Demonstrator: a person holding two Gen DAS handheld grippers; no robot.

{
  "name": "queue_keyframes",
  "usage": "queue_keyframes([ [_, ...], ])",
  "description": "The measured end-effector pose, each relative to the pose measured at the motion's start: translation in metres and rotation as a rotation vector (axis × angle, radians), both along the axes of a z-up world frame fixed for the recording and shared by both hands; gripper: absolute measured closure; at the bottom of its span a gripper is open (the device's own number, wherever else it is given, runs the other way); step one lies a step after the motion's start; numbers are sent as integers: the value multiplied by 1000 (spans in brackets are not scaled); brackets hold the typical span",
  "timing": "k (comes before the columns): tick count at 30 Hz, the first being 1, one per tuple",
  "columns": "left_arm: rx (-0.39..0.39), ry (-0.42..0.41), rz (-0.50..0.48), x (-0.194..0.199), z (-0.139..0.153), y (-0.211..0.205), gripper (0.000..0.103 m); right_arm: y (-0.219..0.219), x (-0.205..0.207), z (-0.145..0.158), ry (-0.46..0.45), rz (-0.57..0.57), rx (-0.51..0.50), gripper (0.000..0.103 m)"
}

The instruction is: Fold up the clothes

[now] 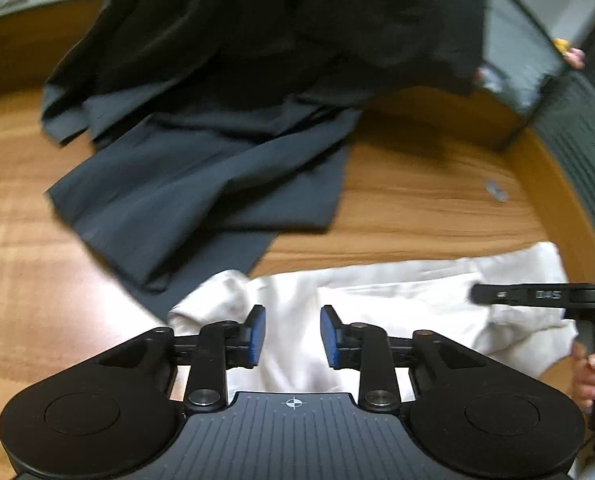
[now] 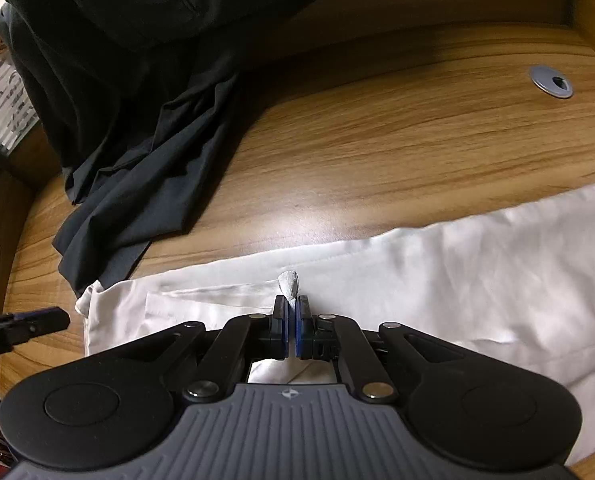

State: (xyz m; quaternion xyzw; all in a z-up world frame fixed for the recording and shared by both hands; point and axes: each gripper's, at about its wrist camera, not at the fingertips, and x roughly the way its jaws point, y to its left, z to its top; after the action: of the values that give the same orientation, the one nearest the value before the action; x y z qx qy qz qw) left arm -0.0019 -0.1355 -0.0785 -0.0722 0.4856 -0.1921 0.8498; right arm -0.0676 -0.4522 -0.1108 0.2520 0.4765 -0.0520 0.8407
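Overhead, white garment (image 2: 437, 264) pinched by right gripper (image 2: 292, 310)

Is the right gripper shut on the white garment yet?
Shut on it. The right gripper has its pads together, with a pinch of the white garment sticking up between them.

Left gripper (image 1: 292, 330) jaws apart over white garment (image 1: 377, 304) — dark clothes (image 1: 201, 184) beyond.

Office: wooden desk (image 2: 377, 128), cable grommet (image 2: 551, 82)
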Motion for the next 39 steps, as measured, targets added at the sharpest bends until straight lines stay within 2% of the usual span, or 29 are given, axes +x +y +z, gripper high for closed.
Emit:
queue_keyframes([
  [2, -15, 10, -33, 0, -6, -8, 62, 0, -6, 2, -10, 1, 5, 100],
  [6, -26, 133, -64, 12, -37, -22, 61, 0, -15, 2, -24, 2, 20, 100],
  [10, -59, 205, -41, 23, -57, -26, 61, -1, -18, -1, -19, -13, 23, 99],
  [12, -87, 223, -29, 24, -62, -26, 69, -1, -19, -1, -21, -27, 25, 99],
  [13, -95, 229, -30, 24, -63, -27, 99, -1, -20, -1, -24, -33, 28, 99],
  [16, -90, 210, -55, 19, -56, -29, 101, -1, -22, 1, -36, -51, 30, 99],
  [19, -13, 202, -74, 17, -55, -34, 98, -1, -25, 0, -27, -71, 6, 93],
  [21, 27, 185, -84, 15, -54, -36, 97, -2, -29, -3, -3, -90, -30, 76],
  [23, 49, 163, -94, 13, -51, -36, 83, -2, -36, -1, 7, -100, -75, 73],
  [25, 52, 133, -102, 9, -45, -35, 77, -5, -49, 4, 1, -102, -100, 71],
  [27, 76, 98, -113, 7, -38, -35, 74, -10, -64, 11, -4, -113, -122, 64],
  [29, 94, 71, -125, 7, -31, -36, 68, -17, -83, 17, -3, -135, -141, 64],
  [33, 76, 75, -157, 8, -17, -40, 66, -47, -128, 20, 26, -239, -159, 63],
  [36, 92, 66, -174, 11, -5, -52, 61, -74, -163, 19, 53, -327, -170, 63],
  [39, 76, 45, -185, 13, 7, -70, 51, -105, -196, 16, 79, -414, -178, 61],
])
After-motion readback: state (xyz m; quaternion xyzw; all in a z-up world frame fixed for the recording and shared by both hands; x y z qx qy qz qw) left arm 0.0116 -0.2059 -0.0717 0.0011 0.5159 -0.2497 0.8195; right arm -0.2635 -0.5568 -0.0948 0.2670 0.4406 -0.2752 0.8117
